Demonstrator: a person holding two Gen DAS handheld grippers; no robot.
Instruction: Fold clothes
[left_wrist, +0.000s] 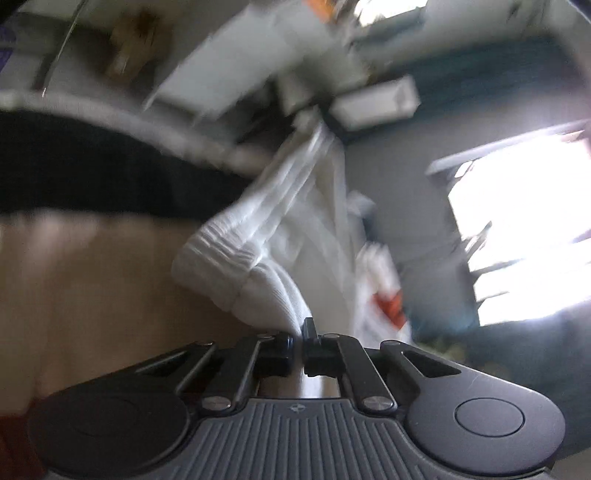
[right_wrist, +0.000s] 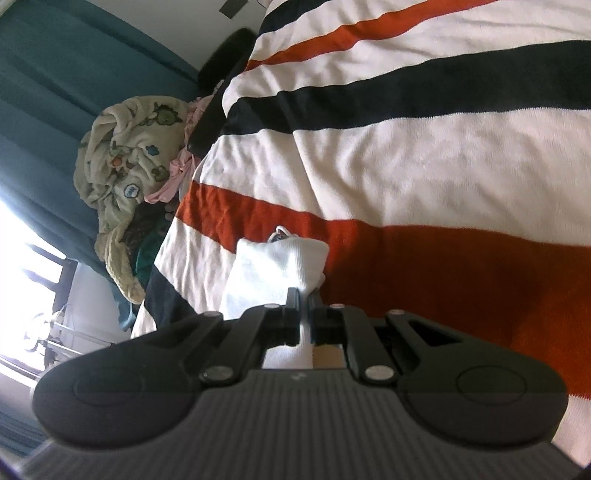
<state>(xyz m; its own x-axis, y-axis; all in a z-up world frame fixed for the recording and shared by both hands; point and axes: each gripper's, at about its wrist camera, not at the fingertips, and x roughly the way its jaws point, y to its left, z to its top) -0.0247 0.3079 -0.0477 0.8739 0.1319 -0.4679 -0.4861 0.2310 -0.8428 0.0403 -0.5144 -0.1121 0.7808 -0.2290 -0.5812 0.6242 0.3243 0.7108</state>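
Slippage is the risk: left gripper (left_wrist: 298, 336) and right gripper (right_wrist: 303, 298) each pinch only 1 thin edge of the white sock (left_wrist: 255, 266), held at 12 o'clock above the striped blanket (right_wrist: 443, 155).

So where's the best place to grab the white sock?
Probably by its ribbed cuff, coming in from the open end. The white sock hangs stretched and bunched, and the cuff is thick and ridged, so pads should hold it well. The left gripper and right gripper are both shut on white fabric already.
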